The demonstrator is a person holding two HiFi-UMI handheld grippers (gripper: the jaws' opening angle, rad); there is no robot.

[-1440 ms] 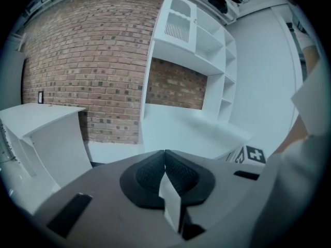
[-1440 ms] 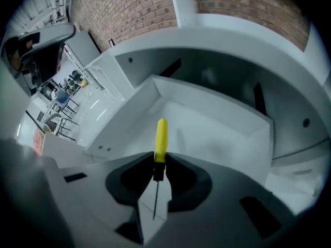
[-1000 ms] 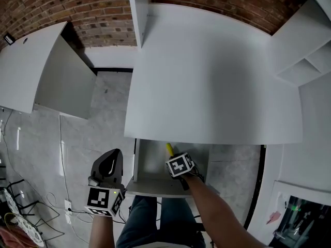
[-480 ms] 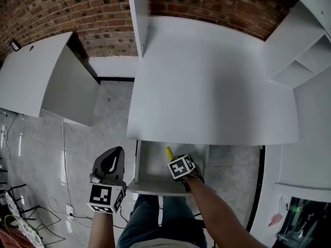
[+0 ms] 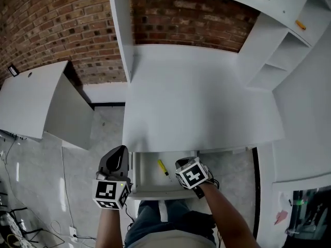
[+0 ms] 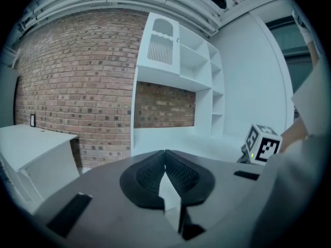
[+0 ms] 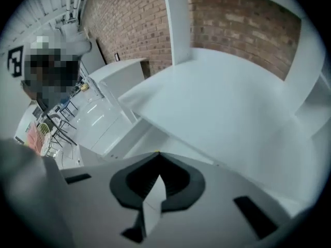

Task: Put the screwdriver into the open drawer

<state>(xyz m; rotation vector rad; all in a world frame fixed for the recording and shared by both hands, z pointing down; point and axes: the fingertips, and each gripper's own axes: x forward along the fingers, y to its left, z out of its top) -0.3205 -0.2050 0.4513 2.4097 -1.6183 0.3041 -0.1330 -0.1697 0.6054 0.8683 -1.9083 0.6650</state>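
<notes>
The screwdriver [image 5: 163, 168], with a yellow handle and dark shaft, lies loose on the floor of the open white drawer [image 5: 155, 192] under the desk's front edge. My right gripper [image 5: 182, 163] hovers just right of it, above the drawer's right side, shut and empty; in the right gripper view its jaws [image 7: 158, 154] meet with nothing between them. My left gripper [image 5: 120, 151] hangs outside the drawer's left wall, shut and empty, tips touching in the left gripper view [image 6: 164, 151]. The right gripper's marker cube [image 6: 264, 143] shows there too.
The white desk top [image 5: 201, 102] overhangs the drawer's back. A shelf unit [image 5: 289, 40] rises at the right, with a small orange thing [image 5: 300, 25] on one shelf. A second white table [image 5: 36, 102] stands left; cables [image 5: 10, 226] lie on the floor. The person's legs are below the drawer.
My right gripper has lifted off the screwdriver and out of the drawer; the screwdriver now lies free inside. The left gripper has risen a little. The head view has tilted up to the shelves.
</notes>
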